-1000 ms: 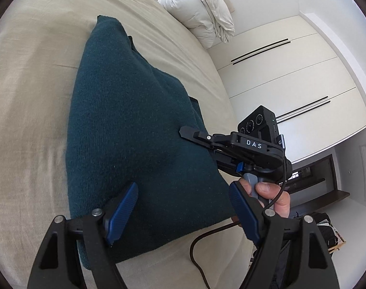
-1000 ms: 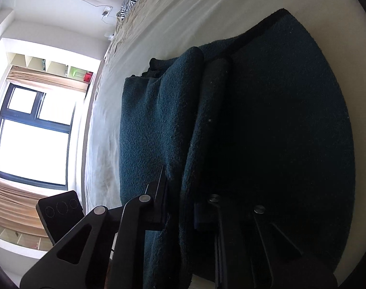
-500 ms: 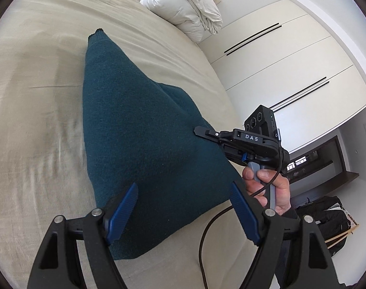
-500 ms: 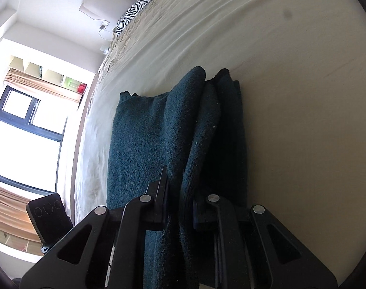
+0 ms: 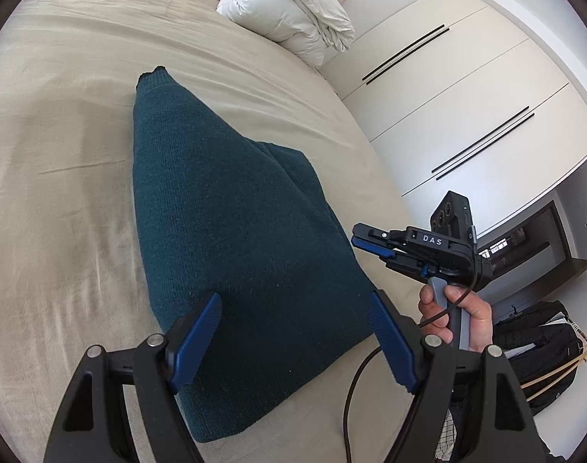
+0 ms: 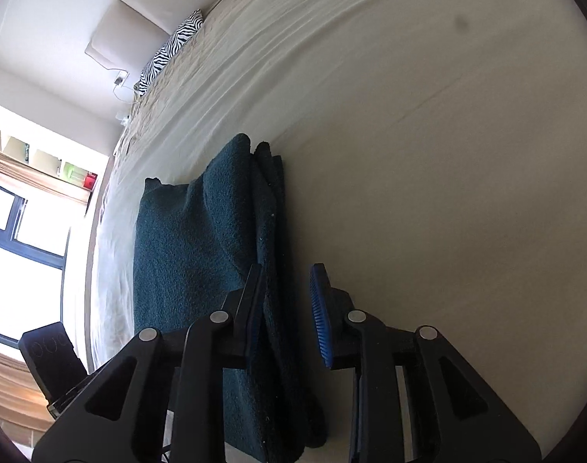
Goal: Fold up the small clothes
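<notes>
Both open tongs (image 5: pixel 295 341) beside sweater (image 5: pixel 231 231).

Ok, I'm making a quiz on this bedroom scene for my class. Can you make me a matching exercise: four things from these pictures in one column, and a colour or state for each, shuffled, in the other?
Things:
1. sweater
2. pillow
3. duvet
4. left gripper

Colour or state:
A. zebra-striped
B. open, empty
C. dark teal, folded on the bed
D. white, bunched up

Pairs: 1-C, 2-A, 3-D, 4-B
</notes>
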Action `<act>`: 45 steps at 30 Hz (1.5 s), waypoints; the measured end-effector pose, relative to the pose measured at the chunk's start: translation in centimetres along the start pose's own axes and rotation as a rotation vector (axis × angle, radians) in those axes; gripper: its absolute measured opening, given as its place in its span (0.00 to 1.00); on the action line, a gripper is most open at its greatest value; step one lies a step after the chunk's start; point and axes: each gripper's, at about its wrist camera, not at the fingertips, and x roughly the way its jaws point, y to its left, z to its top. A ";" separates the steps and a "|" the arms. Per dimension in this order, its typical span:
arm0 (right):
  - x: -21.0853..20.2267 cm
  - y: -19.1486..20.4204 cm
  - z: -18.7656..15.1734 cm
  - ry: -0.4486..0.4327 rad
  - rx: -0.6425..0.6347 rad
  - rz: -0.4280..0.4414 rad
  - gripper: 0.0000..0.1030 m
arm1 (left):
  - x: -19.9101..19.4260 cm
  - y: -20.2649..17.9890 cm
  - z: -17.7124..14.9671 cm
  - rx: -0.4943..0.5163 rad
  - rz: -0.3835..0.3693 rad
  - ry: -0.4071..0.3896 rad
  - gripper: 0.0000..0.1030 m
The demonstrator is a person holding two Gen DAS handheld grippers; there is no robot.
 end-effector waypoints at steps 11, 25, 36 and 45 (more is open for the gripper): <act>4.8 10.4 1.1 0.089 -0.069 0.209 0.23 | 3.9 -0.5 2.7 0.097 0.110 -0.002 0.76; 5.2 2.2 -10.2 0.027 0.092 0.317 0.22 | 4.5 0.6 0.8 0.150 0.135 0.016 0.69; 0.8 4.1 -8.4 -0.093 -0.046 0.248 0.69 | -0.9 1.0 1.9 0.099 0.129 -0.145 0.83; 6.4 3.4 -1.2 0.039 0.011 0.161 0.77 | 2.5 8.0 4.1 -0.191 0.110 0.021 0.83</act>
